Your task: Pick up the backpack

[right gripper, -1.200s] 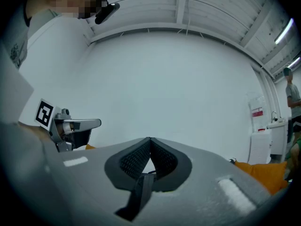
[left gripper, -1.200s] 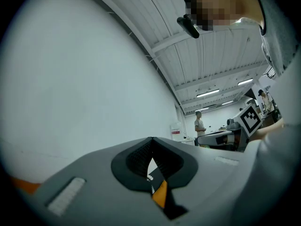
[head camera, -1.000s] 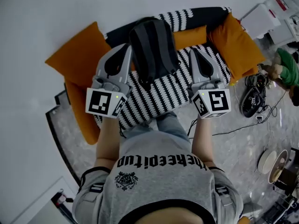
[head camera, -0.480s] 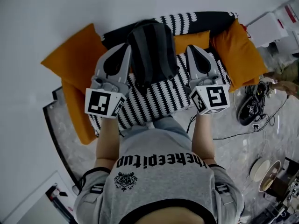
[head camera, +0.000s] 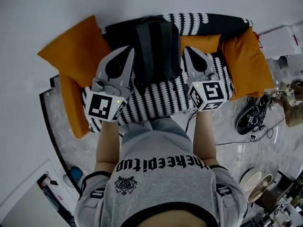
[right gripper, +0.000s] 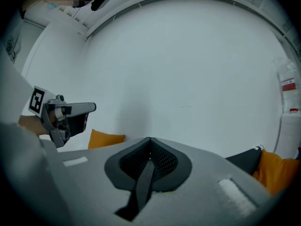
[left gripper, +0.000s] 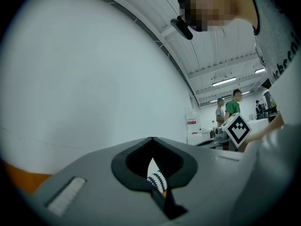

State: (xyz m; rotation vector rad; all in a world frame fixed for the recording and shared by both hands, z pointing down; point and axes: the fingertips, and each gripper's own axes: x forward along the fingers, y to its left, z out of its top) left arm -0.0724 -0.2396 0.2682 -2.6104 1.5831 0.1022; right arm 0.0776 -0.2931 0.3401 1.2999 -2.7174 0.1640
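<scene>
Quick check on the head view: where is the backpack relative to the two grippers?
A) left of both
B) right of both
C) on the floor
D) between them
D: the backpack sits on the striped sofa, with the left gripper and right gripper flanking it.

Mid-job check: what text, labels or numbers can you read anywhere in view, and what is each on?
"thekeepitup" (best reading; gothic letters, upside down in the head view): the person's grey shirt.
Emblem below that print: too small to read.
Red label on the white object: too small to read.
Red sign on the far wall: blurred.
Marker cubes: square patterns only, no words.
</scene>
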